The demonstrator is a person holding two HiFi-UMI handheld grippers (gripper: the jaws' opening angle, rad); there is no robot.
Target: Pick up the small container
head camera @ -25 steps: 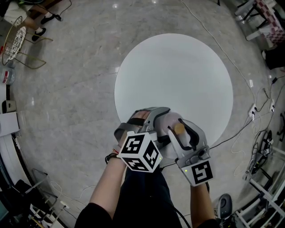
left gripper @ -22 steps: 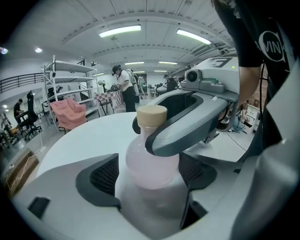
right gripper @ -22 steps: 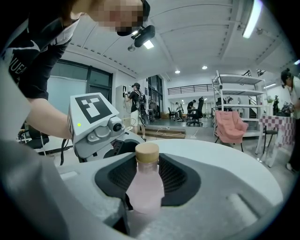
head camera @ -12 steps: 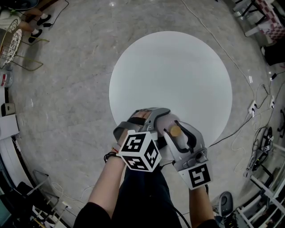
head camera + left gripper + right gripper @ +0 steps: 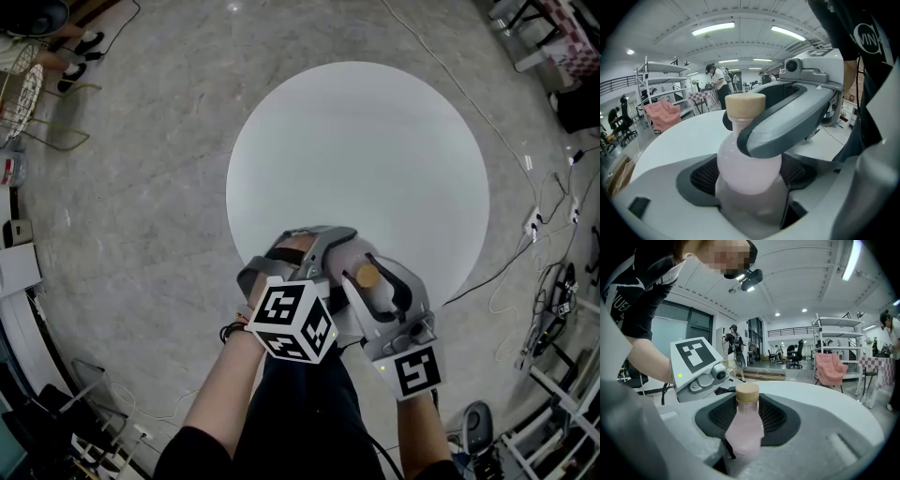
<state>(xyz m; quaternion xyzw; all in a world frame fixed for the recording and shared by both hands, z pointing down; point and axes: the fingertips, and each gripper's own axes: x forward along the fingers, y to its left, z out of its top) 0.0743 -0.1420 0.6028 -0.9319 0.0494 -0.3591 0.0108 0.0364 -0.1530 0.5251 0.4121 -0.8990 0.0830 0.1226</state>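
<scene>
Your left claw (image 5: 749, 206) and right claw (image 5: 740, 453) meet over the near edge of the round white bench (image 5: 375, 141). Both pinch the small pink bottle (image 5: 743, 427), which stands upright with its tan cap (image 5: 367, 276) on top. Beyond the bench, cables (image 5: 506, 272) trail across the grey floor (image 5: 141, 187).

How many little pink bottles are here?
1. The pink bottle is clamped by the left gripper and the right gripper together, over the near edge of the white table. No other shows.

light: bright, even, ceiling strip lights (image 5: 712, 29) | edges: fisheye, dark corners | small container (image 5: 747, 164) slightly soft
</scene>
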